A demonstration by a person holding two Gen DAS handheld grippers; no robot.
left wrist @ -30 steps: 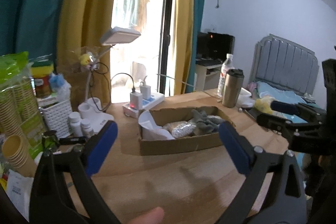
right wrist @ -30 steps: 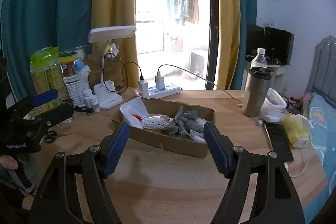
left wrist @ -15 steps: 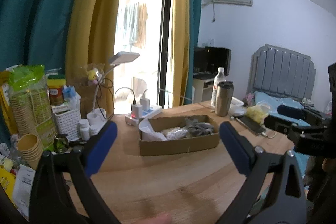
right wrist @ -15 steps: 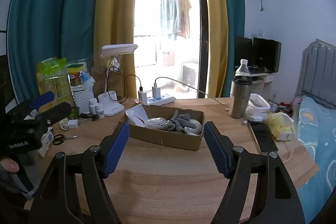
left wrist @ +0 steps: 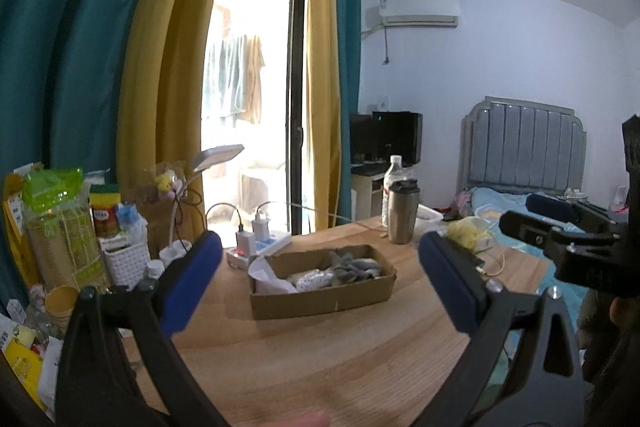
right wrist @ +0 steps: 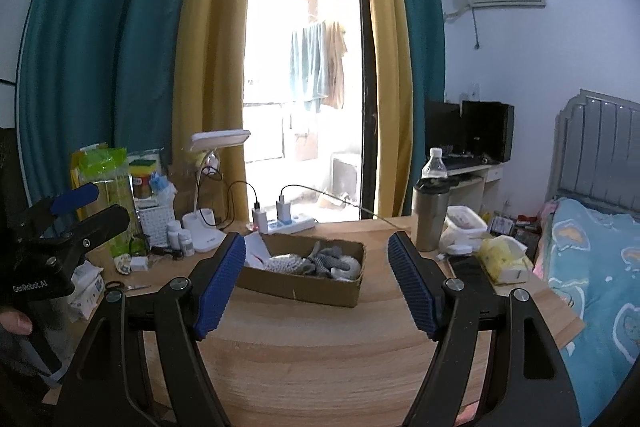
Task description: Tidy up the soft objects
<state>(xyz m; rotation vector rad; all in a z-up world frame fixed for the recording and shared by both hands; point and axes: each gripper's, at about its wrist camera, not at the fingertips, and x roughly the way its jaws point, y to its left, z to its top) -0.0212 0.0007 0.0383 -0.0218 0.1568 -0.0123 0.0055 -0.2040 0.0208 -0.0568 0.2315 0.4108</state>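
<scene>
Both hand-held grippers, left (left wrist: 320, 283) and right (right wrist: 316, 285), hang released and empty over the table (right wrist: 320, 359). Soft objects (right wrist: 316, 261) sit in the cardboard box (right wrist: 304, 285) at frame centre. It looks like sorting is done or pausing; any next move needs a reach back in.

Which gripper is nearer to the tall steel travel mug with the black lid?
Right. The right gripper hangs before the steel travel mug, which stands just beyond its right finger. The left gripper is farther left, before the cardboard box.
</scene>
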